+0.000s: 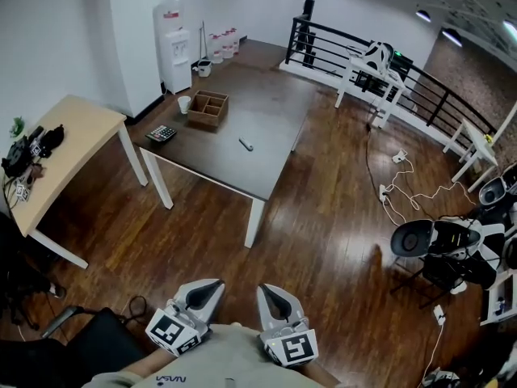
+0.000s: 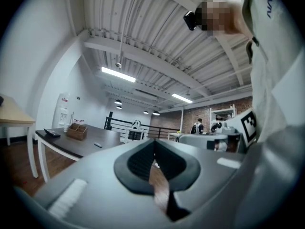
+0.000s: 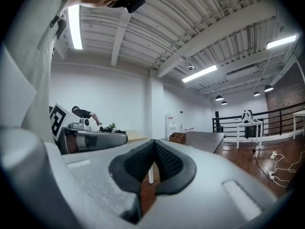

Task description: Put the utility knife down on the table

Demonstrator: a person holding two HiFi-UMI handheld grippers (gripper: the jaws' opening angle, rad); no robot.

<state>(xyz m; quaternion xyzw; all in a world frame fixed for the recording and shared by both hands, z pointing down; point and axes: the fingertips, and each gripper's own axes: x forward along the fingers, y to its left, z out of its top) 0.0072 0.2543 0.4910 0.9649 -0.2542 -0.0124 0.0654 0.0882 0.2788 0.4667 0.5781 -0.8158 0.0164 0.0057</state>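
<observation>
The utility knife (image 1: 245, 145), small and grey, lies on the dark table (image 1: 258, 111) far ahead of me; in the left gripper view the knife (image 2: 97, 145) is a small sliver on that table top. Both grippers are held close to my body at the bottom of the head view, well short of the table. My left gripper (image 1: 212, 285) (image 2: 155, 142) is shut with nothing between its pads. My right gripper (image 1: 269, 291) (image 3: 155, 142) is also shut and empty. Both point level, out over the wooden floor.
On the dark table stand a wooden divided box (image 1: 208, 108), a calculator (image 1: 161, 133) and a white cup (image 1: 184, 103). A beige table (image 1: 73, 128) stands left, a water dispenser (image 1: 174, 47) behind. Office chairs (image 1: 436, 241) and floor cables (image 1: 404, 188) are at the right, a railing (image 1: 380, 59) beyond.
</observation>
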